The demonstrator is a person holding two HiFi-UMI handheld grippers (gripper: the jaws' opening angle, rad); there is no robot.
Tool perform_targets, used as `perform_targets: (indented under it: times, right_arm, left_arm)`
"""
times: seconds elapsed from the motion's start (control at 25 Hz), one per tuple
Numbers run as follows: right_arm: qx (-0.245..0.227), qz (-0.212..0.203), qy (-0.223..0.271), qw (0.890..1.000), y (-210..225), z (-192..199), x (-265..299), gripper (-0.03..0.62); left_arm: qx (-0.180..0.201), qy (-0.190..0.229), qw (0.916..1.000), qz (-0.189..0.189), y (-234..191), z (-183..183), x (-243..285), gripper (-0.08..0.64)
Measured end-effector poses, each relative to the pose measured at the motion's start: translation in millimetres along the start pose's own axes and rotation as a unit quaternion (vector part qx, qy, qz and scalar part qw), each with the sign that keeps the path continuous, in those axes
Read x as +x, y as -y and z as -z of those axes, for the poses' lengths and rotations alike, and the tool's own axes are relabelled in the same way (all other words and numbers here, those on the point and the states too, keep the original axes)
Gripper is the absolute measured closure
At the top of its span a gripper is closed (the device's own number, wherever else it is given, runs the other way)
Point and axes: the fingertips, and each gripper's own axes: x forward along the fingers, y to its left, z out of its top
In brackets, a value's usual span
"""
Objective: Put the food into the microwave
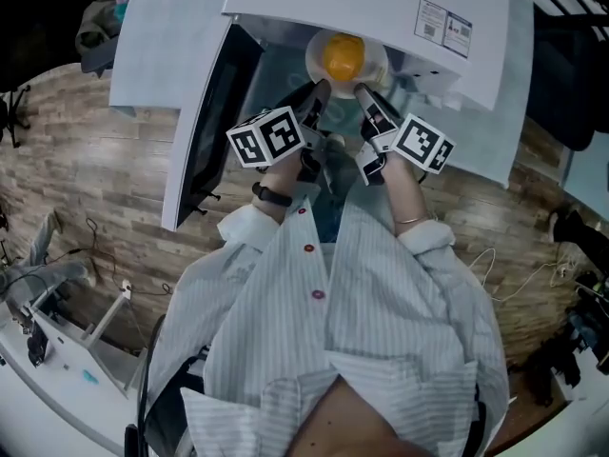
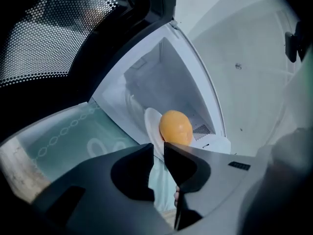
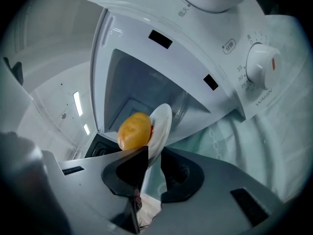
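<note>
A round orange-yellow piece of food (image 1: 343,55) lies on a small white plate (image 1: 378,65) at the mouth of the white microwave (image 1: 381,8). The microwave's dark door (image 1: 214,112) stands swung open to the left. My left gripper (image 1: 319,89) is shut on the plate's left rim and my right gripper (image 1: 363,92) on its right rim. In the left gripper view the plate (image 2: 150,124) and food (image 2: 175,127) sit just beyond the left gripper (image 2: 156,151), with the cavity behind. In the right gripper view the plate's edge (image 3: 161,124) runs between the jaws of the right gripper (image 3: 154,153).
The microwave stands on a pale green patterned cloth (image 3: 244,146). Its control dial (image 3: 261,65) is to the right of the opening. The open door's mesh window (image 2: 58,33) is close on the left. Wooden floor (image 1: 95,179) with cables surrounds the table.
</note>
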Motion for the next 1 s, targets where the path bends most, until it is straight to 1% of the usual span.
perform_targets:
  times: [0.24, 0.32, 0.52, 0.72, 1.0]
  right_arm:
    - [-0.025, 0.022, 0.008, 0.999, 9, -4, 18, 0.499]
    - [-0.041, 0.029, 0.012, 0.999, 10, -7, 23, 0.495]
    - [-0.083, 0.041, 0.024, 0.995, 11, -15, 35, 0.491]
    - [-0.134, 0.05, 0.032, 0.989, 9, -22, 44, 0.483]
    - [-0.153, 0.057, 0.039, 0.986, 11, -33, 57, 0.477]
  left_arm:
    - [0.017, -0.005, 0.9998, -0.006, -14, -8, 12, 0.494]
    - [0.024, -0.006, 0.9997, -0.002, -17, -11, 17, 0.494]
    - [0.029, -0.002, 0.9996, 0.003, -25, -19, 27, 0.492]
    - [0.043, -0.005, 0.999, 0.008, -31, -22, 36, 0.486]
    - [0.062, 0.002, 0.9981, -0.003, -39, -33, 47, 0.48]
